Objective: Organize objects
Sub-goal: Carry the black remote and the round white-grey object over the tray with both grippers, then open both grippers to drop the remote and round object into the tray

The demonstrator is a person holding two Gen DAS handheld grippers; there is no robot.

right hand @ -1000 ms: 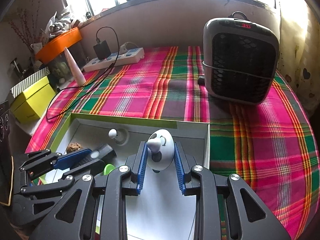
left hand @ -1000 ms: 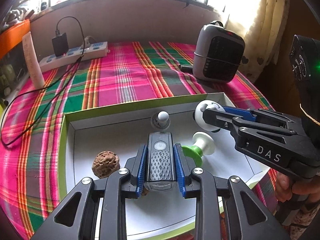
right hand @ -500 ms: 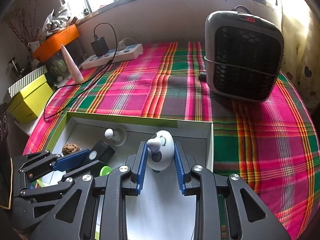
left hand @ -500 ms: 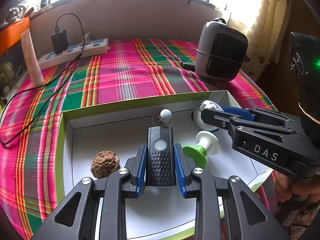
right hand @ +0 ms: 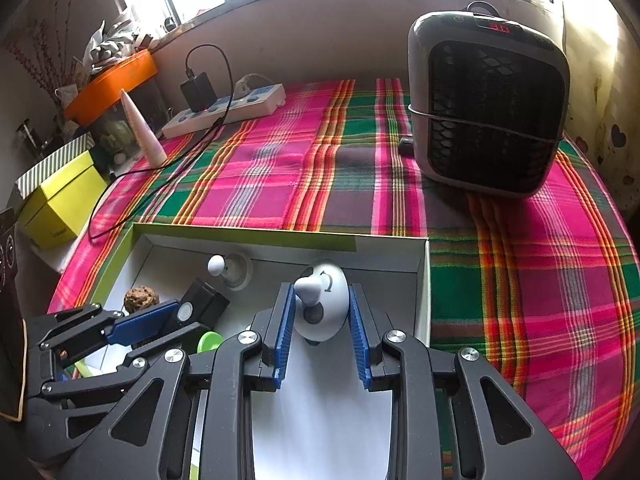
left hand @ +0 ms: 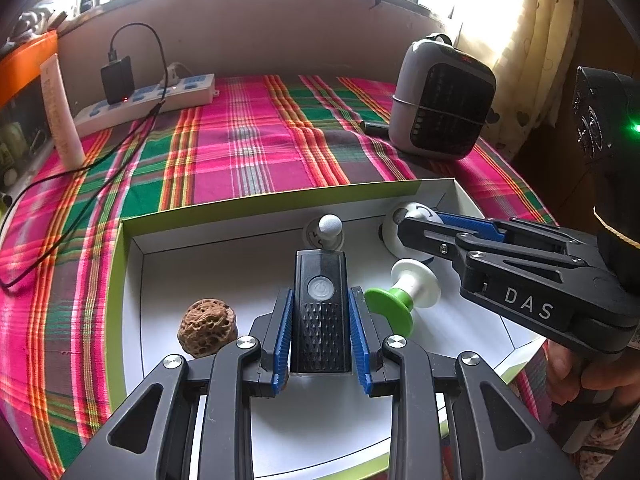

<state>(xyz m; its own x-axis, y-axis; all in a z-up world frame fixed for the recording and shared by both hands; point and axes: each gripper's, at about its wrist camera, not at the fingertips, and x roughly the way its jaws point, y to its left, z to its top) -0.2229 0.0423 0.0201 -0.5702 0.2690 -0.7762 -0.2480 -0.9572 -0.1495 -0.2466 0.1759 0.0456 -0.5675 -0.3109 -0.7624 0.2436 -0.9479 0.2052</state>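
Observation:
A white box with green rim [left hand: 120, 264] [right hand: 384, 246] lies on the plaid table. My left gripper [left hand: 320, 332] is shut on a black flashlight [left hand: 322, 312], held over the box floor; it also shows in the right wrist view [right hand: 196, 310]. My right gripper [right hand: 320, 324] is shut on a white egg-shaped gadget [right hand: 324, 304], near the box's far right corner [left hand: 400, 226]. In the box lie a brown walnut [left hand: 207, 326] [right hand: 139, 297], a green-and-white spool [left hand: 404, 296] and a white knob on a disc [left hand: 329, 229] [right hand: 224, 267].
A grey heater [left hand: 440, 108] [right hand: 486, 104] stands at the back right. A power strip with charger and cable [left hand: 148, 96] [right hand: 224, 108] and a white tube [left hand: 62, 120] are at the back left. A yellow box [right hand: 60, 200] sits off the table's left.
Both grippers drew back and rose slightly with their objects still held; the heater and far table look further off. The things in the box have not moved.

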